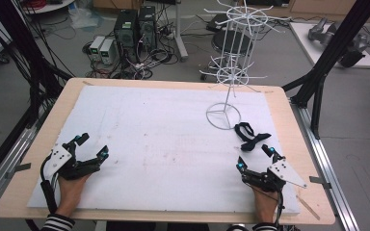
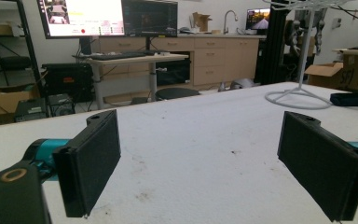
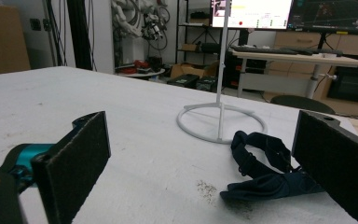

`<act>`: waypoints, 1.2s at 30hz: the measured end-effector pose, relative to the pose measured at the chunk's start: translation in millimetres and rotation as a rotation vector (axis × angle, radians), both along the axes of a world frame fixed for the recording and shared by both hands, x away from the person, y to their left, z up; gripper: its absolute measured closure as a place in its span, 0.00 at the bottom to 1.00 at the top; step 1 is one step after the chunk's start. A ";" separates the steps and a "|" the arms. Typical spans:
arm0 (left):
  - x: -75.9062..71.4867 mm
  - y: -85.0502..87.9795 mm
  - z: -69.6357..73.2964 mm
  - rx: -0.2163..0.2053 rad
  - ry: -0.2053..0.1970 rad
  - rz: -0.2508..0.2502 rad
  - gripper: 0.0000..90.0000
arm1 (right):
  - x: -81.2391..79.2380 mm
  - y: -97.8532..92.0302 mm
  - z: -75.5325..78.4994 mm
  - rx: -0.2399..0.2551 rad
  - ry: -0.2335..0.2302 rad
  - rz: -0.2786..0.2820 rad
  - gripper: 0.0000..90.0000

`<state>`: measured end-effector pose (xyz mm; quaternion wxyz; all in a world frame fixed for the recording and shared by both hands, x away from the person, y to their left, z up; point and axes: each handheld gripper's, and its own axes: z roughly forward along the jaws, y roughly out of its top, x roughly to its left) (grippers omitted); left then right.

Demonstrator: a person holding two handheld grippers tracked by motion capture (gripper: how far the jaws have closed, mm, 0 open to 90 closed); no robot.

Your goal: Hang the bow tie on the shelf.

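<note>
Your left gripper point(image 1: 90, 147) rests low on the white counter point(image 1: 164, 144) with its jaws spread wide and nothing between them. Your right gripper point(image 1: 254, 158) sits the same way, spread and empty, near the front right edge. Just beyond it lies a dark bow tie point(image 1: 249, 135), loose on the counter, close beside the ring base of the white wire rack point(image 1: 231, 72). Judging by this, nothing is grasped yet; if the bow tie belongs on the rack, everything remains to do.
</note>
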<state>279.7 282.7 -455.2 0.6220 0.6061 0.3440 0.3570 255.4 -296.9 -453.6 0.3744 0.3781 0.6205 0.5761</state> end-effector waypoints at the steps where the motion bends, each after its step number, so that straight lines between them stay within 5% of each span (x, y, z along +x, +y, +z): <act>1: 0.0 0.0 0.1 0.000 0.002 0.000 0.15 | 0.1 -0.4 0.0 0.003 0.002 0.000 0.04; 26: 0.1 0.1 0.0 -0.007 0.002 0.002 0.15 | 0.4 -2.3 -0.1 0.025 0.005 -0.003 0.04; 36: 0.2 -0.1 0.1 -0.004 0.004 0.003 0.15 | 5.4 -1.4 2.1 0.014 0.054 0.001 0.04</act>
